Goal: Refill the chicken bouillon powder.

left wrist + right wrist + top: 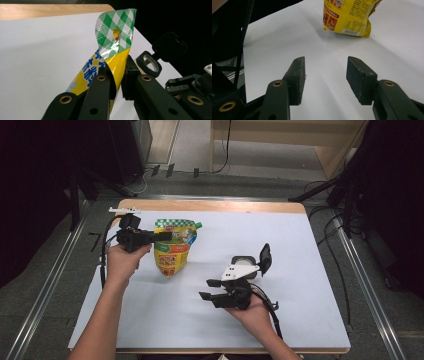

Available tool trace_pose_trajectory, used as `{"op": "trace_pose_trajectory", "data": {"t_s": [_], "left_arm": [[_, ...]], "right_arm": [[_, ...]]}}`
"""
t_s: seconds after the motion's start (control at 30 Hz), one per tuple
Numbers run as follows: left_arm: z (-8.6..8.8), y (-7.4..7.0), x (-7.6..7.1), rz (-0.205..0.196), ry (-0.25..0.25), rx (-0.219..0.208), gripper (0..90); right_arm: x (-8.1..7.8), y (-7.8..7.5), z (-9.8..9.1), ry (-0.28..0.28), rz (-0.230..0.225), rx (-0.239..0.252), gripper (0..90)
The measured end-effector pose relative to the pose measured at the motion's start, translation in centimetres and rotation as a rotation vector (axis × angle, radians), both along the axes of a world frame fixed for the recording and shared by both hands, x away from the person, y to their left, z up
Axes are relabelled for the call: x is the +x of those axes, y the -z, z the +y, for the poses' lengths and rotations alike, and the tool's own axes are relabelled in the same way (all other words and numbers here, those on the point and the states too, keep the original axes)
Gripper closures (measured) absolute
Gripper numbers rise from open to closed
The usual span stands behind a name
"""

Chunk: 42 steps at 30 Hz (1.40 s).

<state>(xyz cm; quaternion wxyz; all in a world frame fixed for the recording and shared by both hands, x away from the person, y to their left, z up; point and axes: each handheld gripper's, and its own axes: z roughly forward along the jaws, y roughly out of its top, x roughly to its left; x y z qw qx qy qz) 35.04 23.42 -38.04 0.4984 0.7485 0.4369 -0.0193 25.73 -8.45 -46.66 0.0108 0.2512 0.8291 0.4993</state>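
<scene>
A white sheet covers the wooden table (210, 206), dark floor and cables all round it. Between the left gripper's (117, 72) jaws sits the top edge of a yellow pouch (111, 53): they are clamped on the thin glossy film just below its green-and-white checked seal, which rises crinkled and slightly twisted above the pads. The pouch hangs down from that pinch, its soft, bulging bottom near or on the sheet, printed panels and a barcode showing in the right gripper view. Out past these jaws to the right stands a small round jar (149, 63) with a black rim, its black flip lid standing open. The right gripper (325, 77) has its jaws apart with nothing between them, flat rubbery pads over bare sheet, the pouch's bottom well ahead of them. It looks like the lift-and-hold step, pouch steadied upright by one hand. Next, I'd judge, the free jaws need to come in on the pouch or the jar, squarely, since that slick film may slip.
</scene>
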Motion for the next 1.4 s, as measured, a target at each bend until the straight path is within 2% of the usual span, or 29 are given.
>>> {"op": "trace_pose_trajectory", "data": {"t_s": [0.13, 0.3, 0.53, 0.7, 0.93, 1.03, 1.4], "left_arm": [[0.5, 0.1, -0.4, 0.003, -0.013, 0.001, 85.3], [1.2, 0.1, -0.9, -0.002, -0.022, 0.024, 83.5], [2.0, 0.3, -1.4, 0.009, -0.038, 0.002, 78.0], [2.3, 0.5, -1.6, 0.017, -0.043, 0.022, 73.9], [2.1, 0.4, -2.0, 0.007, -0.015, 0.035, 68.6], [1.9, 0.3, -2.2, -0.013, 0.000, 0.053, 66.9], [2.3, 0.3, -2.6, -0.028, -0.003, 0.049, 58.6]], "right_arm": [[0.4, 0.0, 0.0, 0.002, 0.004, -0.001, 51.2], [0.7, 0.0, 0.1, -0.001, 0.013, -0.004, 51.2], [1.0, 0.1, 0.2, 0.000, 0.016, -0.008, 51.2], [1.3, -0.1, 0.0, 0.005, 0.011, -0.002, 51.2], [1.4, -0.1, 0.0, 0.005, 0.011, -0.002, 51.2], [1.4, -0.1, -0.1, 0.007, 0.013, -0.003, 51.3], [1.5, -0.3, -0.3, 0.009, 0.011, -0.003, 51.4]]}}
